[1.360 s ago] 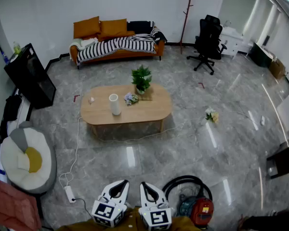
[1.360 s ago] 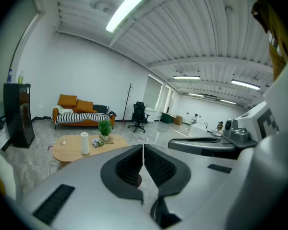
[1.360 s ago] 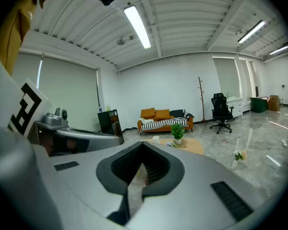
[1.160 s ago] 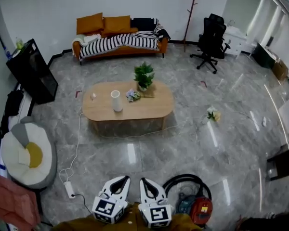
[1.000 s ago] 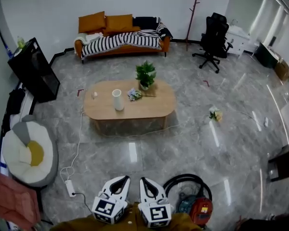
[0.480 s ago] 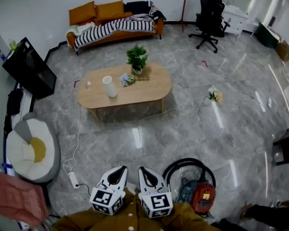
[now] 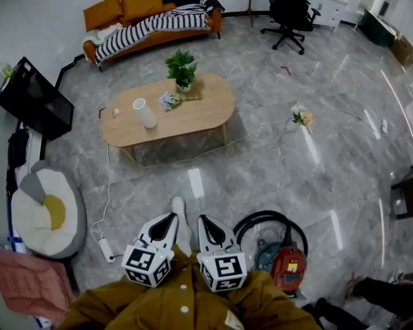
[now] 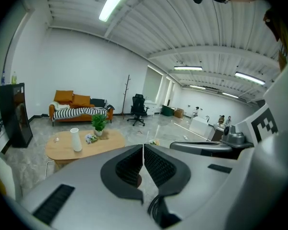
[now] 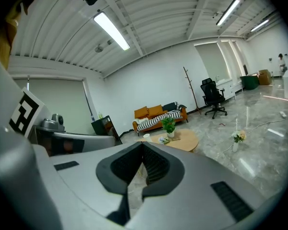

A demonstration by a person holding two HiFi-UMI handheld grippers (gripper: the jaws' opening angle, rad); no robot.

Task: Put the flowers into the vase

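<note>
The left hand-held gripper and the right hand-held gripper are both closed and empty, well apart from the oval wooden bench. There the small bunch of pale flowers lies between the tall white vase and the green potted plant. Walk close first, then open one pair of jaws near the stems, sparing the vase.

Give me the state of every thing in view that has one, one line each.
left gripper, shut, nothing between the jaws.
right gripper, shut, nothing between the jaws.
white vase, upright on the table, no flowers in it.
flowers, lying on the table, outside the white vase.
potted plant, upright on the table.
second bunch, on the floor, apart from the table.
</note>
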